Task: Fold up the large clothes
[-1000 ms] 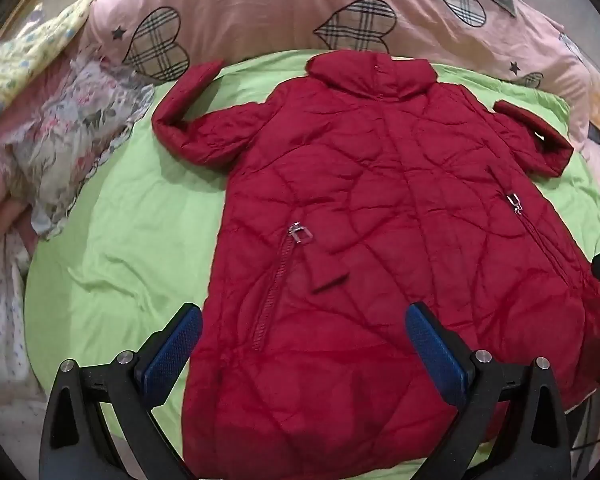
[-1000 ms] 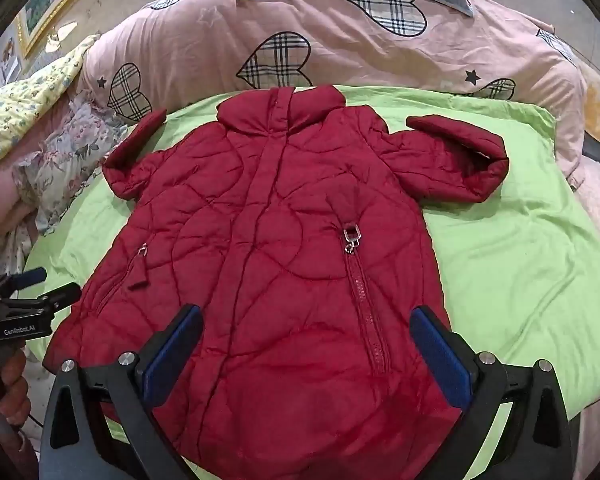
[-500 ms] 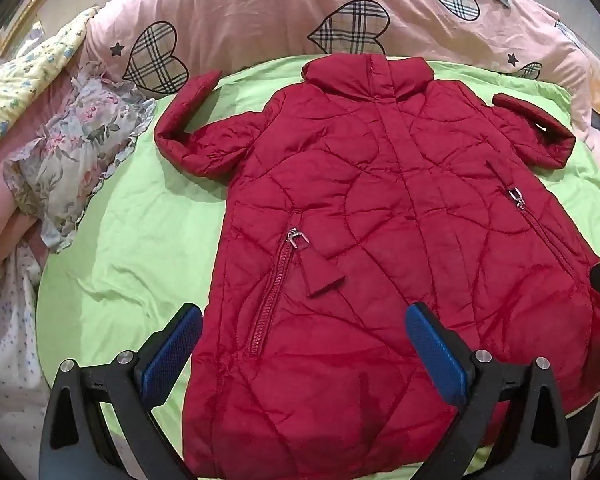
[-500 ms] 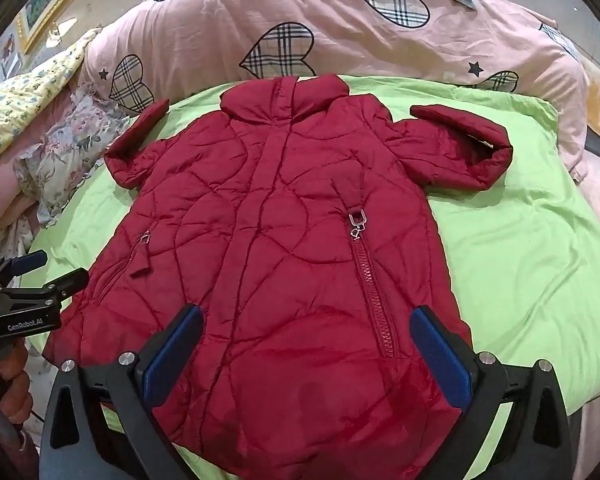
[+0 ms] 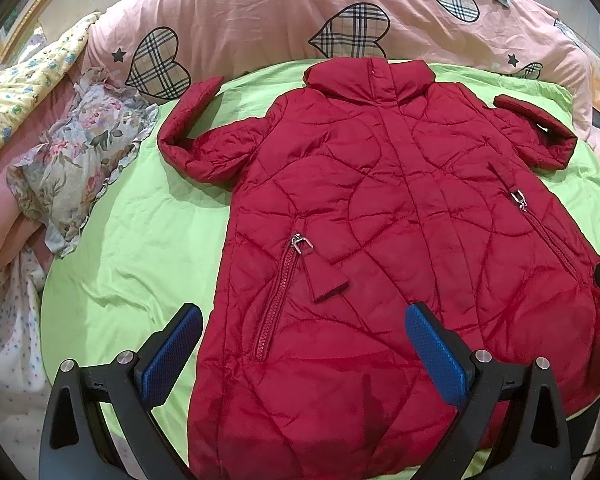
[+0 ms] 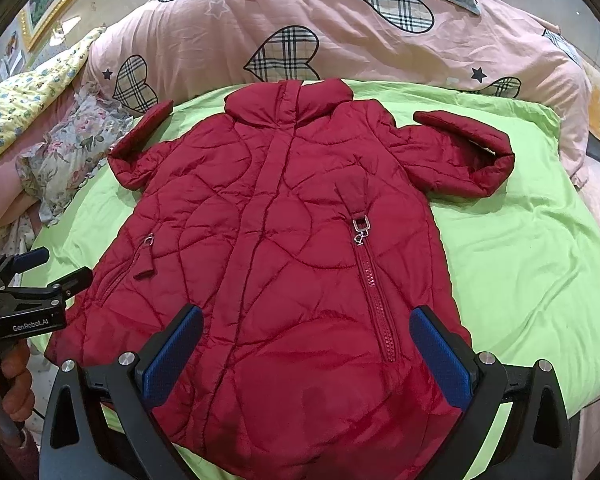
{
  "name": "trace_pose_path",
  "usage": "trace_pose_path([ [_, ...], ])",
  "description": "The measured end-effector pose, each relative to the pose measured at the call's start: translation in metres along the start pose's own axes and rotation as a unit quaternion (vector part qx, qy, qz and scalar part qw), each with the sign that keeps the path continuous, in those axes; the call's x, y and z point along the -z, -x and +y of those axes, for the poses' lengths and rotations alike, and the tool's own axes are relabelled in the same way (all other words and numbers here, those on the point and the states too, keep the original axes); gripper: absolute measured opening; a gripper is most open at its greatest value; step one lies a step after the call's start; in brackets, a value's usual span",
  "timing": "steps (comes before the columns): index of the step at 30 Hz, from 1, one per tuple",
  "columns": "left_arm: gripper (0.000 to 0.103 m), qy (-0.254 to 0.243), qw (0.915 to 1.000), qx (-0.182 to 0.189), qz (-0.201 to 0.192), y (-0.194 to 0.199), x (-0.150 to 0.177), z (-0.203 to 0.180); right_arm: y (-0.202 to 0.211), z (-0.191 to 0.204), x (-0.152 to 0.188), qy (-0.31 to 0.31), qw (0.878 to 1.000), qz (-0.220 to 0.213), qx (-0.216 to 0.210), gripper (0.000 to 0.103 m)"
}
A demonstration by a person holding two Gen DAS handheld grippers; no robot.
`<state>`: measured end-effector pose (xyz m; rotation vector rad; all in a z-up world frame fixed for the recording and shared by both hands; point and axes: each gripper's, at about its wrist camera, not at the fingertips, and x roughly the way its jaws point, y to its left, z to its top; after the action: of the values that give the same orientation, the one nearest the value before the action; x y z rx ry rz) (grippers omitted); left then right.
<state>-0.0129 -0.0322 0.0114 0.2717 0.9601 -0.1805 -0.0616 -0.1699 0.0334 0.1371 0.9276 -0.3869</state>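
Red quilted coat [image 5: 400,240] lies spread flat, front side up, in the middle of the green sheet [image 5: 132,248], with its collar toward the far edge, where the pink duvet [image 5: 260,20] with checked hearts begins. Both sleeves are bent, so that the cuffs point toward the far edge. The hem is at the near edge, directly under the two tools.

The left gripper [image 5: 300,344] hangs above the hem with its blue pads wide apart and nothing between them. The right gripper [image 6: 304,344] is the same: pads apart, holding nothing, over the hem on the other side of the coat. In the right wrist view the left gripper [image 6: 40,268] also appears at the left side of the bed, with the person's hand [image 6: 8,384] under it.

Compared with one second ago, the coat is in the same place and shape, but it sits lower and smaller in both views, and more of the duvet shows. So both tools have probably drawn back a little or lifted. I judge that the spreading is finished and no fold is made yet. The next move is probably to take a sleeve or a side edge.
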Motion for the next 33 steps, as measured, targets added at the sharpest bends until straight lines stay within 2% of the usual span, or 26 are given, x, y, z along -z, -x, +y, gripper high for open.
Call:
trace_pose_path([
  [33, 0.102, -0.010, 0.9998, -0.003, -0.016, 0.0022, -0.0038, -0.0026, 0.0015, -0.0016, -0.0035, 0.000, 1.000, -0.005, -0.004, 0.103],
])
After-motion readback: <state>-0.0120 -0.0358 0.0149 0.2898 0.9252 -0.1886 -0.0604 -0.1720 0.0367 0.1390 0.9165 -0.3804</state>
